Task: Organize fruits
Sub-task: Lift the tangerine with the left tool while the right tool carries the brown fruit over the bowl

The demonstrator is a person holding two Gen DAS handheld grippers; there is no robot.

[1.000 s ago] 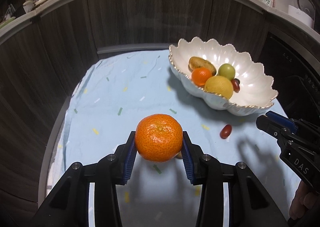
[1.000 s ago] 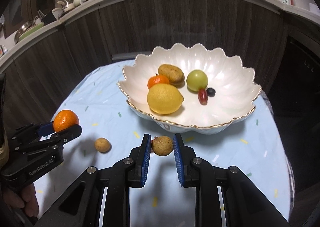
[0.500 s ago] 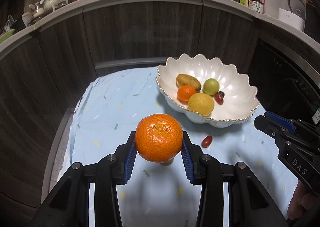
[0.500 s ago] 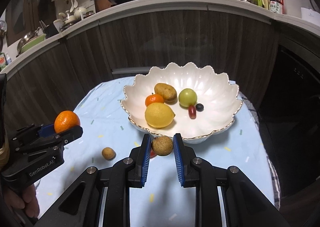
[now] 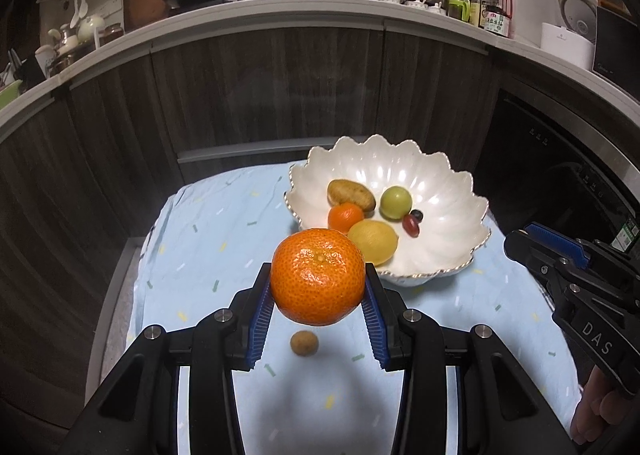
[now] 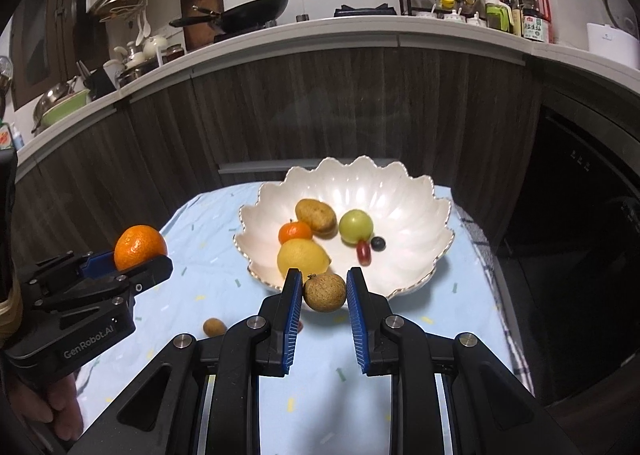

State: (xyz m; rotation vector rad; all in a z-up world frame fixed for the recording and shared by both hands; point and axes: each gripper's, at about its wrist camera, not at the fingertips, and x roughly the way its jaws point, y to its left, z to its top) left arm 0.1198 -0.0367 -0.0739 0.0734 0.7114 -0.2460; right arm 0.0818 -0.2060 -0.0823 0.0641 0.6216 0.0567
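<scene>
We are carrying two fruits toward the scalloped bowl (image 6: pixel 424 211) on the desk (image 5: pixel 208 231): the left gripper (image 5: pixel 318 295) is clamping a mandarin (image 5: pixel 318 275), the right gripper (image 6: pixel 323 295) is clamping a small brown fruit (image 6: pixel 324 291). Both are hovering just short of the near rim; next, in our judgement, is reaching over and releasing. One brown fruit (image 5: pixel 304 343) is lying loose on the cloth

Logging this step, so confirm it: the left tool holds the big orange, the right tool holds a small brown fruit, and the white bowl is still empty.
One thing is wrong: the white bowl is not empty. The right wrist view shows a lemon, a small orange, a green fruit and others in it. The rest stands: the left tool holds the big orange, and the right tool holds the small brown fruit.
</scene>
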